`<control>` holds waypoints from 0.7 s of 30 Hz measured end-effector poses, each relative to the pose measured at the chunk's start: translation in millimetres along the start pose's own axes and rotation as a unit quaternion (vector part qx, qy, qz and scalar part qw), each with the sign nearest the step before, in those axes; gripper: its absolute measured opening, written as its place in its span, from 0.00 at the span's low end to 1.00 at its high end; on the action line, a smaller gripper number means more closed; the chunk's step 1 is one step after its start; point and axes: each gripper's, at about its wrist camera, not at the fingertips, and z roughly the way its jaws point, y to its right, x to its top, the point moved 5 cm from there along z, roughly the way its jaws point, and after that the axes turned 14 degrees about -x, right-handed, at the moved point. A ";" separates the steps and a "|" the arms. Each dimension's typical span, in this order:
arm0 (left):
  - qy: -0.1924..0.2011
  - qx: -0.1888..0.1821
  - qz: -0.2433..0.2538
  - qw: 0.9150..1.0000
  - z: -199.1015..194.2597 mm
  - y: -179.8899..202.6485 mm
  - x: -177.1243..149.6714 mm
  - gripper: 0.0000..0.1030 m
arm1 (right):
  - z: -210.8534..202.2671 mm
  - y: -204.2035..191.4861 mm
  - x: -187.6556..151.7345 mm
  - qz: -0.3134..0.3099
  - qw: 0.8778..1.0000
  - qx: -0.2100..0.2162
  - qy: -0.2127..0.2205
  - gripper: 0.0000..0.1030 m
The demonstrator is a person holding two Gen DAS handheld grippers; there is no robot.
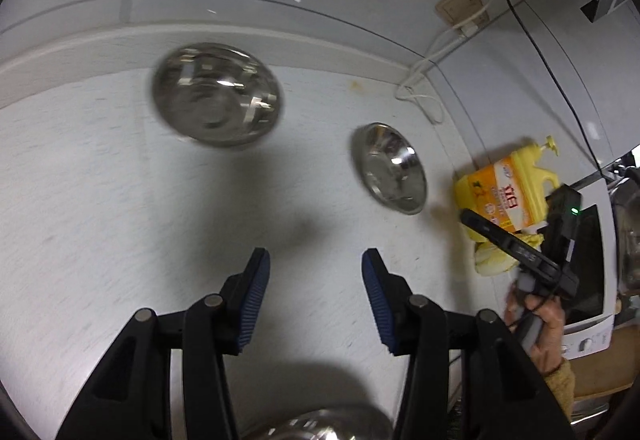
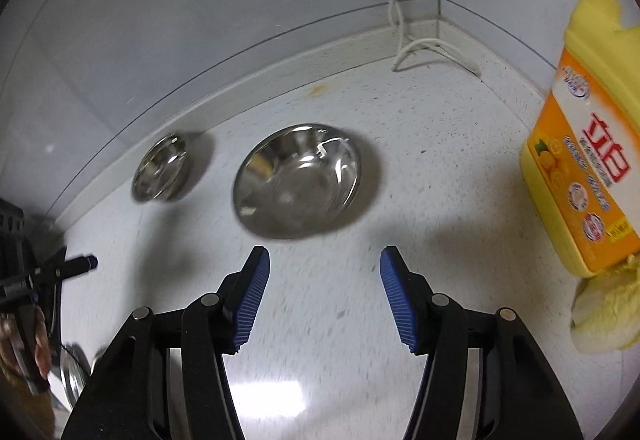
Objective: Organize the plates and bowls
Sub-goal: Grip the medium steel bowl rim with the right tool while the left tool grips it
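Two steel bowls sit on the white counter. In the left wrist view one bowl [image 1: 218,94] lies ahead and left of my open, empty left gripper [image 1: 316,260], and the other bowl [image 1: 390,173] lies ahead to the right. In the right wrist view the nearer bowl [image 2: 298,181] sits just ahead of my open, empty right gripper [image 2: 325,258], and the farther bowl [image 2: 160,167] lies to its left by the wall. Another steel rim [image 1: 320,426] shows under the left gripper. The right gripper also shows in the left wrist view [image 1: 520,248].
A yellow detergent bottle [image 2: 588,167] stands at the right with a yellow cloth [image 2: 604,316] at its base; it also shows in the left wrist view [image 1: 508,191]. White cables [image 2: 424,47] lie in the corner. A white appliance [image 1: 588,280] stands at the right.
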 end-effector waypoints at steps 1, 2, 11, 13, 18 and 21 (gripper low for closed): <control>-0.004 -0.008 -0.001 1.000 7.0 0.4 3.6 0.45 | 7.2 0.3 5.3 0.005 1.000 -0.002 -0.002 0.51; -0.008 -0.015 -0.001 1.000 15.0 1.1 7.5 0.45 | 11.3 0.0 6.9 0.007 1.000 -0.003 -0.004 0.51; -0.029 -0.075 -0.018 0.997 83.5 1.5 41.3 0.45 | 61.7 -0.2 41.9 0.020 0.999 -0.018 -0.029 0.51; -0.031 -0.082 -0.021 0.996 97.7 1.4 50.6 0.45 | 70.9 -0.9 45.3 0.017 0.999 -0.018 -0.036 0.51; -0.034 -0.071 -0.020 0.997 126.4 0.4 66.9 0.45 | 85.5 -3.7 50.4 0.007 0.999 -0.014 -0.043 0.51; -0.037 -0.058 -0.015 0.998 144.6 -0.7 73.0 0.45 | 91.4 -7.7 51.9 -0.008 0.999 -0.013 -0.043 0.51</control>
